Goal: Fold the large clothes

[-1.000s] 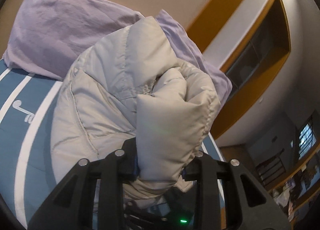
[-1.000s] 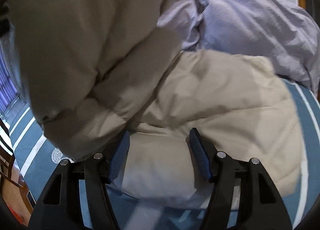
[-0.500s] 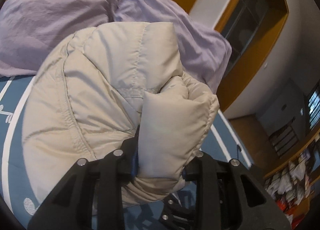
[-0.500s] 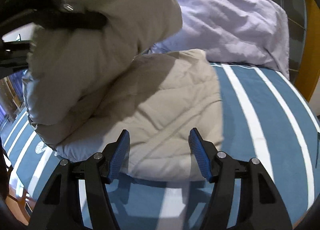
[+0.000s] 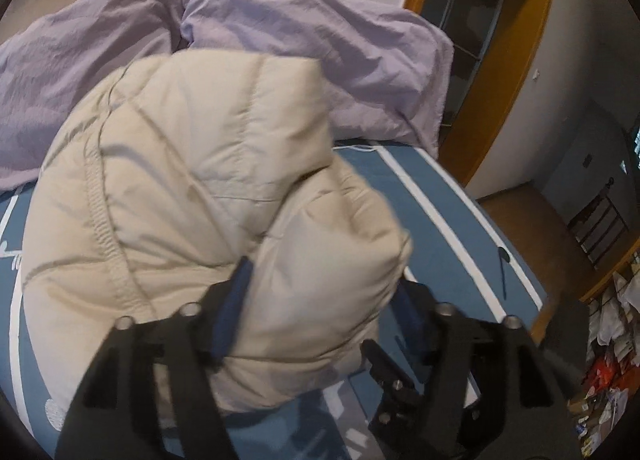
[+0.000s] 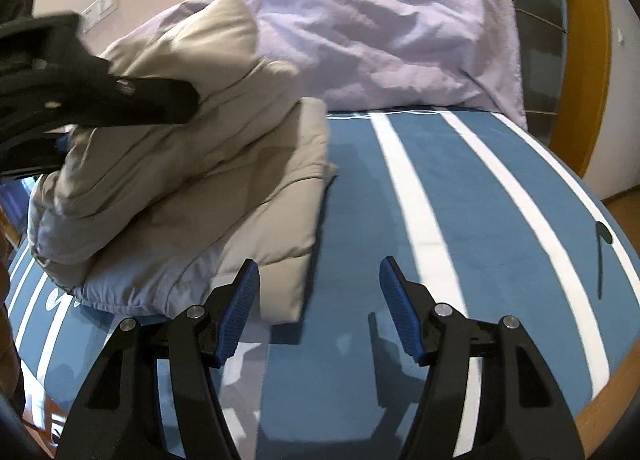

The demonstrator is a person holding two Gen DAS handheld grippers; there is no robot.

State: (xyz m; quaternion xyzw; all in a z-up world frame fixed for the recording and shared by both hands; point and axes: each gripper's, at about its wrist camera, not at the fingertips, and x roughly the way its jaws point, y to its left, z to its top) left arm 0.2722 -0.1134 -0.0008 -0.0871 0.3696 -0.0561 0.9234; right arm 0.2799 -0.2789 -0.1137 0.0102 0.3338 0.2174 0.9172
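Ahead of your left gripper (image 5: 320,300), the beige puffer jacket (image 5: 192,196) lay bunched on the blue striped bedspread (image 5: 448,236), just below two lilac pillows (image 5: 312,44). Its jaws had just been opening; a padded fold of the jacket sat between the blue pads (image 5: 232,308), which stood apart, and whether they pressed it you could not tell.

From your right wrist view, your right gripper (image 6: 320,308) hung with jaws spread and empty over the bedspread (image 6: 480,196), beside the jacket's (image 6: 224,188) edge.
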